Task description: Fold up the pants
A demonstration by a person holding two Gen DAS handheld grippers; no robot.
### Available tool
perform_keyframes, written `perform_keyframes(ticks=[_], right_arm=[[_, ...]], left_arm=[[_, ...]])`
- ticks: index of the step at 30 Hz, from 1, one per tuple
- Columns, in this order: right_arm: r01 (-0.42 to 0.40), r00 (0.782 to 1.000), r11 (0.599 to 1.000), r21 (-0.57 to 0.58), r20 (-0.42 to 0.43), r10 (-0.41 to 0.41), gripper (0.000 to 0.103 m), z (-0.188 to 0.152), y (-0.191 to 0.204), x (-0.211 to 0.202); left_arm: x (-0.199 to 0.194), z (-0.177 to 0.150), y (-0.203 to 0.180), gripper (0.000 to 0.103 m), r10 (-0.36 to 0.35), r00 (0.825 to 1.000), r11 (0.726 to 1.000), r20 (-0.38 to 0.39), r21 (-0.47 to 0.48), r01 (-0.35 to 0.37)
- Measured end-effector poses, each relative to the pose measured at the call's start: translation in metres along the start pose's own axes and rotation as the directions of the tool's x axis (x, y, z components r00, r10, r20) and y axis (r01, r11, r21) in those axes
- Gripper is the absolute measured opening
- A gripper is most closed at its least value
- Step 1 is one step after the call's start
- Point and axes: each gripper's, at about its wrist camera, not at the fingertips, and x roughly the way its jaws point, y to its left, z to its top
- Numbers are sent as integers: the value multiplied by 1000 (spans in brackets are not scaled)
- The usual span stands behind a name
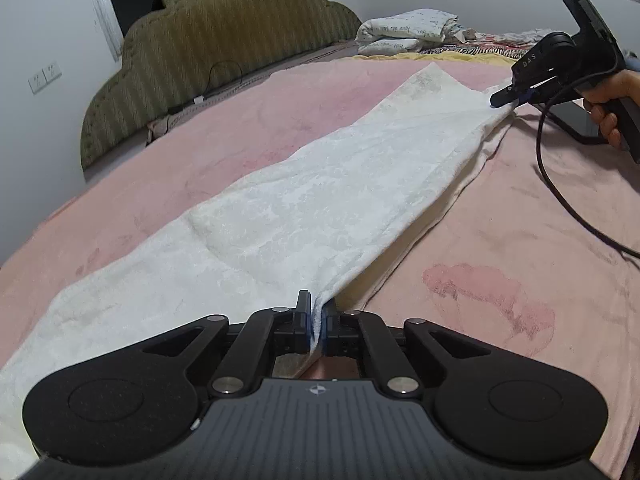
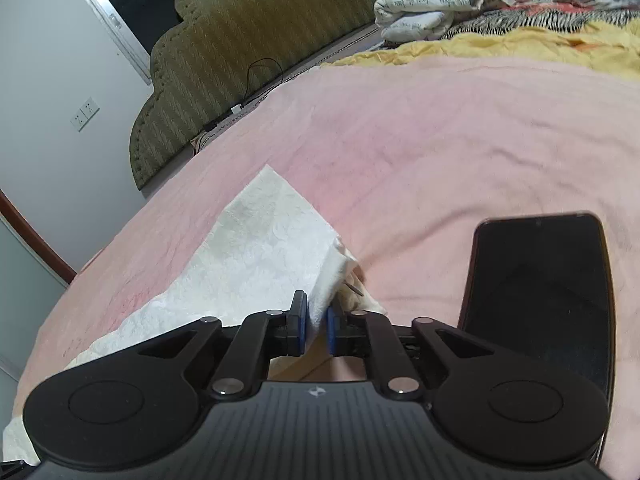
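The white pants (image 1: 304, 208) lie stretched across the pink bed (image 1: 500, 220), running lengthwise from the near edge toward the far side, with the olive headboard (image 1: 208, 52) off to the left of them. The left gripper (image 1: 318, 326) is pinching one edge of the cloth, the fabric drawn up into a ridge between its blue pads, and the right gripper (image 1: 506, 98) is pinching the other end of that same long edge, farther from the headboard's near corner and toward the heap of bedding (image 1: 412, 30). In the right wrist view the right gripper (image 2: 316, 326) has white cloth bunched between its pads. Holding both ends of one edge probably keeps the line taut, so the raised side can be carried over the rest in one even fold instead of sagging midway. The pants look cream-white with a faint woven floral texture, mostly flat but lifted along the held edge, showing a paler underside beneath. A dark phone (image 2: 540, 292) lies on the bed just to the right of the right gripper, on the side away from the headboard, apart from the cloth.
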Motion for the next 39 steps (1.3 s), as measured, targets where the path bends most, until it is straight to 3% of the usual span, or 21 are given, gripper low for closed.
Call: perform_keyframes(ticks=[1,3,4,5,6,8,10,12,14,16,17,19,21,24,28,33,35,38,39], right_arm=[[45,998,999,-31,41,-43,21,2,5,-7],[179,968,980,-85,194,-160,24,2,17,-27],[197,953,976,-94,250,-169,24,3,22,-36],[165,949,981,-104,287,-129,24,4,26,-43],[94,959,988,-119,277,-58,24,6,31,-43],[-50,986,989,-141,149,71,27,13,43,-26],[-192,981,976,-103,19,195,29,17,56,5],[-262,965,963,-66,-38,260,29,20,65,32],[-236,970,970,-63,-73,231,29,24,68,63],[-95,990,994,-47,-109,89,36,28,61,94],[-65,993,998,-20,-103,62,36,29,54,99],[-82,995,994,74,-46,86,36,29,44,85],[-90,996,996,26,23,89,41,21,47,54],[-124,990,992,-10,61,124,70,3,43,10],[-176,984,978,112,37,173,71,-15,19,-26],[-228,964,920,319,-61,260,70,-22,-2,-23],[-220,963,935,278,-90,253,70,-29,6,-24],[-274,935,918,288,-143,324,72,-32,20,-7],[-258,939,928,270,-154,306,71,-33,23,0]], left_arm=[[-1,1,3,18,-7,1000,1000,0,-11,7],[-6,3,8,22,-29,1000,999,8,-27,30],[-9,4,11,22,-49,999,998,14,-36,50],[-13,5,12,23,-72,997,996,20,-46,73],[-16,7,11,24,-94,995,994,28,-57,96],[-22,11,16,28,-130,990,987,55,-84,135],[-26,18,21,30,-145,986,981,86,-119,154],[-26,23,25,33,-130,985,977,112,-157,146],[-21,27,27,39,-93,990,976,105,-185,111],[-10,27,27,39,-61,996,979,65,-189,72],[-3,25,27,39,-48,998,981,35,-189,53],[7,19,28,39,-33,999,981,-6,-191,31],[11,13,29,39,-26,999,980,-21,-200,22],[13,11,31,40,-12,1000,977,-17,-214,8],[18,12,30,43,18,1000,975,-10,-223,-19],[21,11,23,44,23,1000,977,-8,-211,-25],[20,11,21,44,31,1000,980,-4,-199,-31],[21,10,20,46,38,999,979,-6,-198,-38],[21,10,20,46,38,999,979,-6,-202,-38]])
